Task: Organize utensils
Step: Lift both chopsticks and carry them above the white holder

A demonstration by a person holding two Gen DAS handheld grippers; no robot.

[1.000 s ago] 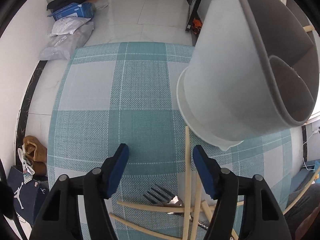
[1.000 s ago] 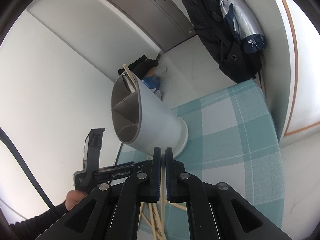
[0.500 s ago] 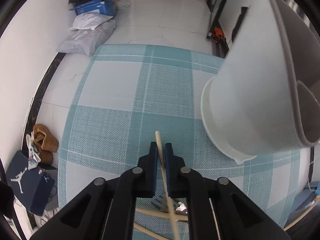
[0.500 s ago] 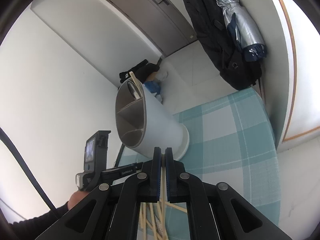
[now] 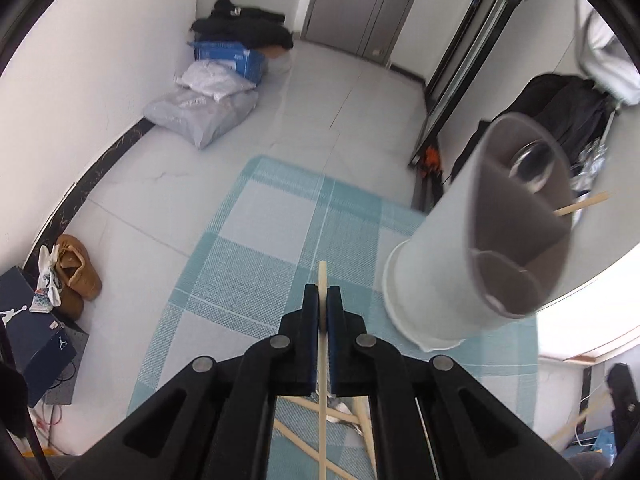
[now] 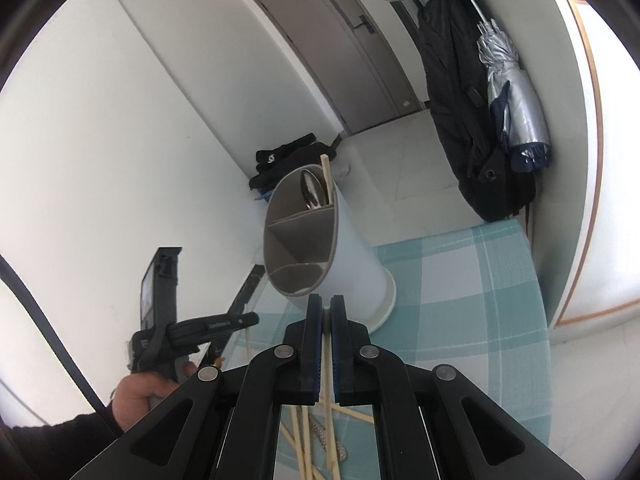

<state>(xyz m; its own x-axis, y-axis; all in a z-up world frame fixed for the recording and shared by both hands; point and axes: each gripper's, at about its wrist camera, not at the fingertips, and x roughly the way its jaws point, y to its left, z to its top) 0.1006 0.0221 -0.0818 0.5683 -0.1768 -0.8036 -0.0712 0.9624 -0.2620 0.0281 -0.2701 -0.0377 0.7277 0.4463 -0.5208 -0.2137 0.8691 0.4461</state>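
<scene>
Bare tablecloth [image 5: 256,272] left of holder [image 5: 436,280]

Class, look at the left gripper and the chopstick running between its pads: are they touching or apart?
Touching. The left wrist view shows the left gripper with both blue pads pressed against the chopstick, whose tip sticks out beyond them.

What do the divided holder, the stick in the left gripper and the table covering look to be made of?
Holder: probably plastic, smooth matte white outside with grey dividers inside and no visible grain.
Chopstick pinched in the left gripper: likely bamboo or light wood, pale tan, squared tip, dull finish.
Table covering: seemingly woven vinyl or fabric, with a fine mesh weave visible in its teal-and-white check.
</scene>
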